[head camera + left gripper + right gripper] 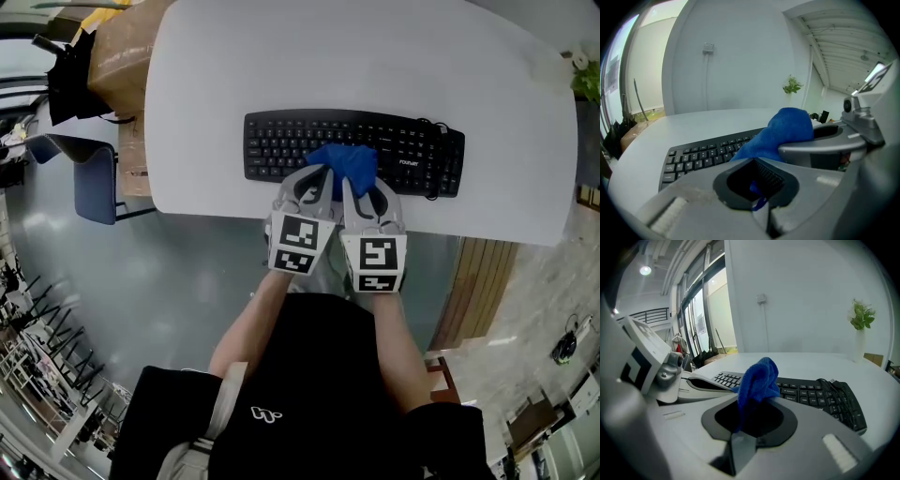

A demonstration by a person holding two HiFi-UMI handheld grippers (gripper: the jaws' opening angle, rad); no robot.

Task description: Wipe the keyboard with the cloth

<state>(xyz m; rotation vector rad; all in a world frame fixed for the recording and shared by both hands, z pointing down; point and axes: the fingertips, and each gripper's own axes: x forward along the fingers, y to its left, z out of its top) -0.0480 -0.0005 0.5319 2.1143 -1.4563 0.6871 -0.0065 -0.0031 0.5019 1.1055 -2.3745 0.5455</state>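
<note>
A black keyboard [281,141] lies across the middle of the white table [328,66]. A bunched blue cloth [344,161] rests on its near middle keys. My left gripper [319,178] and right gripper [361,187] sit side by side at the table's near edge, both shut on the cloth. In the left gripper view a scrap of blue shows inside the left gripper [759,194], and the cloth [785,129] rises over the keyboard [701,157] against the right gripper's finger [820,147]. In the right gripper view the cloth [757,378] stands up from the right gripper [740,427], above the keyboard [820,397].
A cardboard box [127,47] and a blue chair [94,178] stand left of the table. A small green plant [586,80] stands at the far right edge. A wooden panel [478,281] is below the table's right side. The keyboard's cable [829,383] lies coiled on its right end.
</note>
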